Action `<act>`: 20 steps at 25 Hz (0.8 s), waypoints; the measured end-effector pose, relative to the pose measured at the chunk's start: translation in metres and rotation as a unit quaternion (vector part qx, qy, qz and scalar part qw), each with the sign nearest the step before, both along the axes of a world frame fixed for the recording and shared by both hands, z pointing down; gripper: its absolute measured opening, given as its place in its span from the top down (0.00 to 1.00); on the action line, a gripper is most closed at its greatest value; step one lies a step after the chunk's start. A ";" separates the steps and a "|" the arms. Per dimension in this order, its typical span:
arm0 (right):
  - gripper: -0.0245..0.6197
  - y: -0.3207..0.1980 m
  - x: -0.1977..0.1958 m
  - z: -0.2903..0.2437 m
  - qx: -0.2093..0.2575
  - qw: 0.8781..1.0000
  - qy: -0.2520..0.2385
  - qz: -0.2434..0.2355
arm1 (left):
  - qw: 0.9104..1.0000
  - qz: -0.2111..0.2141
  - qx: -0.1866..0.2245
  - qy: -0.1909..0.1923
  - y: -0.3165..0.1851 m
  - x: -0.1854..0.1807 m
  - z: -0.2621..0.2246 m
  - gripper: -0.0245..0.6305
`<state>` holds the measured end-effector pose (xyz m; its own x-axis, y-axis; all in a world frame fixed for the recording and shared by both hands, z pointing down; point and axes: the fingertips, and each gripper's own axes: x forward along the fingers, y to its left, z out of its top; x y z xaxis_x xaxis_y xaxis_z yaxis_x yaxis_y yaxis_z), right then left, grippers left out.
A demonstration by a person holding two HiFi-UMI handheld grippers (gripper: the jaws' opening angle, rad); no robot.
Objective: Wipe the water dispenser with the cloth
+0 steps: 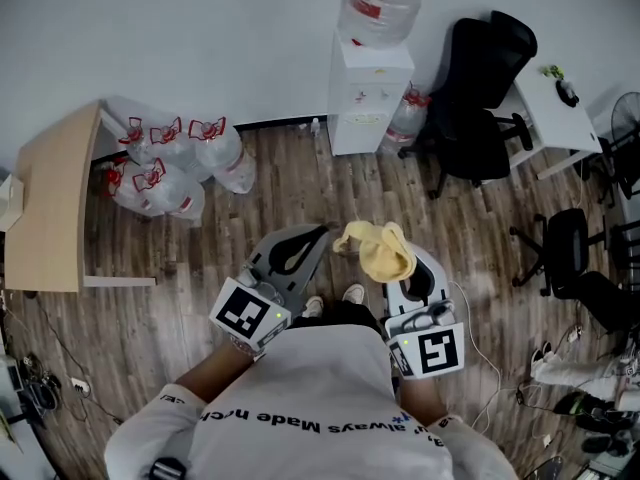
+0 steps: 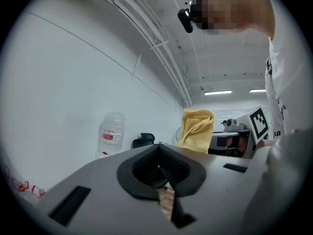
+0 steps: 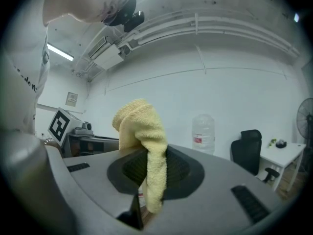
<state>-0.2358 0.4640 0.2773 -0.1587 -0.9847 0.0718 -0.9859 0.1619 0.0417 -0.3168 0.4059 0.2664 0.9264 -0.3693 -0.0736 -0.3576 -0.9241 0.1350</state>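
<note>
The right gripper (image 1: 410, 271) clamps a yellow terry cloth (image 1: 378, 250); the left gripper (image 1: 316, 236) is closed, empty; the white bottle-topped water dispenser (image 1: 368, 98) stands well apart

Left gripper (image 2: 159, 173): jaws together, nothing between them.
Right gripper (image 1: 414, 286): jaws pinching the cloth (image 3: 146, 146).
Arms: both held forward, seemingly bent at the elbows, grippers side by side.
</note>
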 end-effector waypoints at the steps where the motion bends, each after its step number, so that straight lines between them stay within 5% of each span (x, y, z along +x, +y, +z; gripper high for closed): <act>1: 0.86 0.000 -0.001 0.001 -0.002 1.000 0.000 0.001 | 1.000 0.000 -0.001 0.000 -0.001 -0.002 0.000 0.94; 20: 0.86 -0.040 0.073 0.011 0.001 1.000 0.004 0.016 | 0.999 -0.039 0.005 -0.002 -0.050 0.048 0.003 0.94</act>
